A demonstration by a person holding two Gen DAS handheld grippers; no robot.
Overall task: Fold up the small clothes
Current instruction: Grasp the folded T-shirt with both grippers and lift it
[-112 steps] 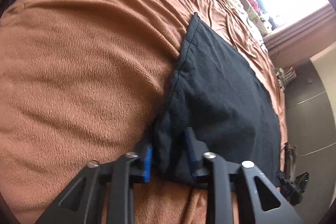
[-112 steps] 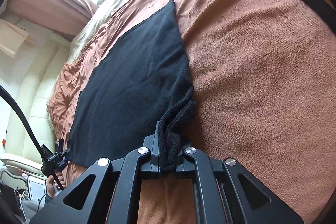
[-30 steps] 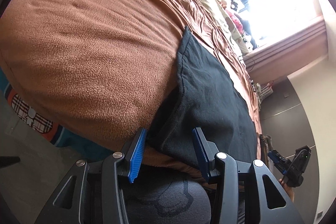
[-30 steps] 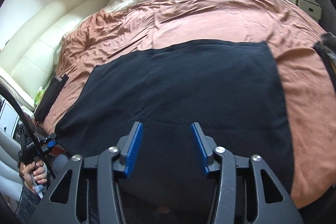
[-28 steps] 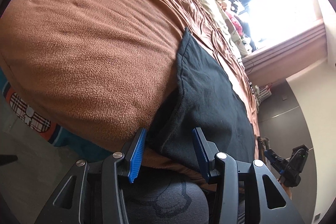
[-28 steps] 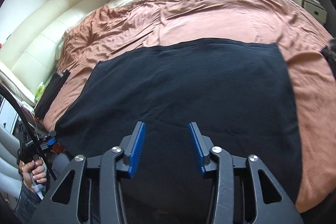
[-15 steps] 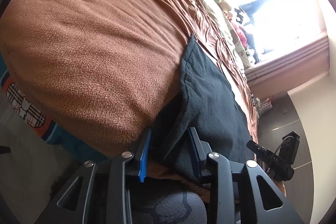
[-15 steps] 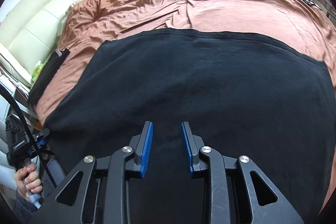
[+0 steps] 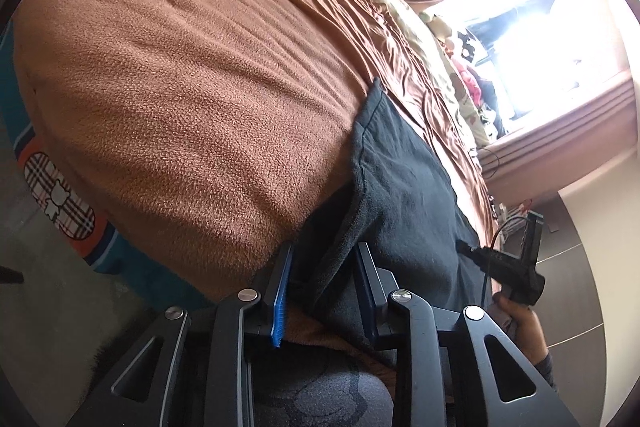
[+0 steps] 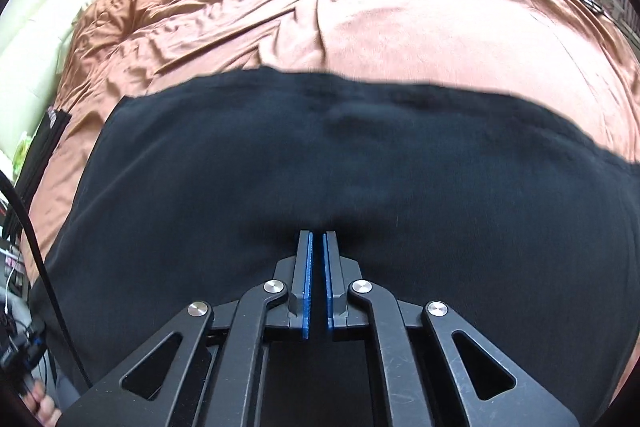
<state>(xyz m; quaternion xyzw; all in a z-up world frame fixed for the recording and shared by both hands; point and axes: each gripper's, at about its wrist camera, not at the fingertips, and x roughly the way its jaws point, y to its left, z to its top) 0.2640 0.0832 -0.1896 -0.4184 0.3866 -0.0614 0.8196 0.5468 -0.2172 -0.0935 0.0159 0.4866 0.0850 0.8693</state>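
Right wrist view: low in the frame, the right gripper (image 10: 317, 239) has its blue pads nearly together, pinching a small tuck of the black garment (image 10: 320, 155), which fills the middle across the brown blanket (image 10: 400, 19). Left wrist view: at the bottom, the left gripper (image 9: 322, 259) stands spread around the garment's hanging near corner, not clamped.

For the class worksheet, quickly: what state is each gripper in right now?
Left gripper: open, jaws astride the black cloth's near corner.
Right gripper: jaws nearly shut at the cloth; whether they pinch it cannot be told.
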